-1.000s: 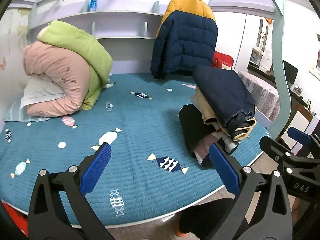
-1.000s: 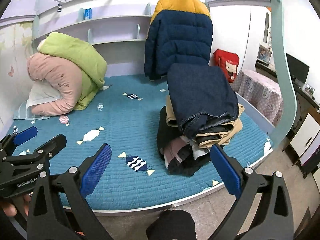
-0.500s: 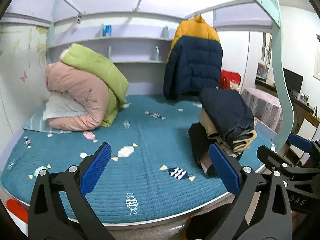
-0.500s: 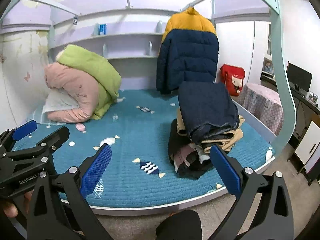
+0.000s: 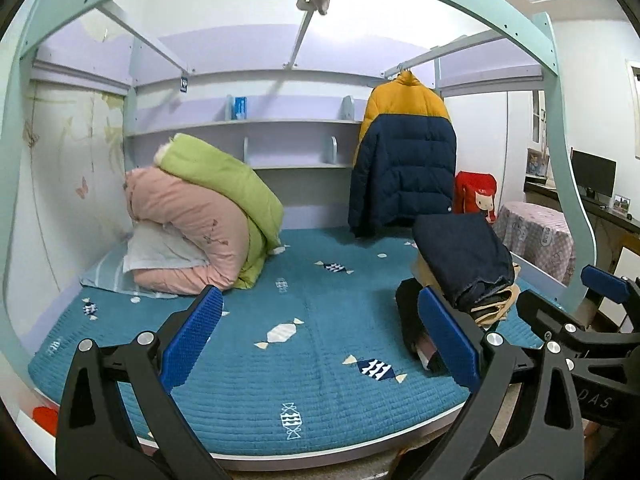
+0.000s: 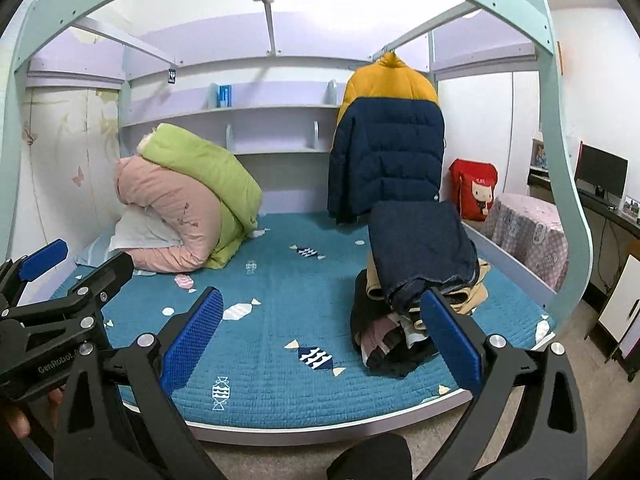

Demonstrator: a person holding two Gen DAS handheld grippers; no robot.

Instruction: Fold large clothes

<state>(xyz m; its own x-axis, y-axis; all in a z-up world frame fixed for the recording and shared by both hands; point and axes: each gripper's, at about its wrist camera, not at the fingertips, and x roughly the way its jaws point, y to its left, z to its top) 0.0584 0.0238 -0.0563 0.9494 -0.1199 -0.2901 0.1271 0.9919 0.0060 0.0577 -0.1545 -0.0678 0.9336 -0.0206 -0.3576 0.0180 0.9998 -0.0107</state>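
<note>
Left wrist view looks across the teal quilted bed cover with candy prints (image 5: pixel 320 320), and the left tool (image 5: pixel 320 340) hangs over the near edge with its 2 blue pads spread wide apart, gripping nothing. At about 3 o'clock in that view sits the stack of folded clothes (image 5: pixel 460 280), dark denim on top, tan and black layers beneath, resting on the bed near its right edge. Right wrist view shows the same stack at about 3 o'clock too, and the right tool (image 6: pixel 324 336) likewise stands open and empty, held back from the mattress over the floor. At 1 o'clock in both views the yellow and navy puffer jacket (image 6: pixel 388 140) hangs from the rail of the pale green bed frame (image 6: pixel 560 160), unfolded. At 10 o'clock lie the rolled pink and green quilts (image 5: pixel 200 224), against the wall. Judging by this, several garments look already folded and piled, and the middle of the bed is bare. The hanging jacket seems the likeliest large piece left; it would need taking down and laying flat first.
</note>
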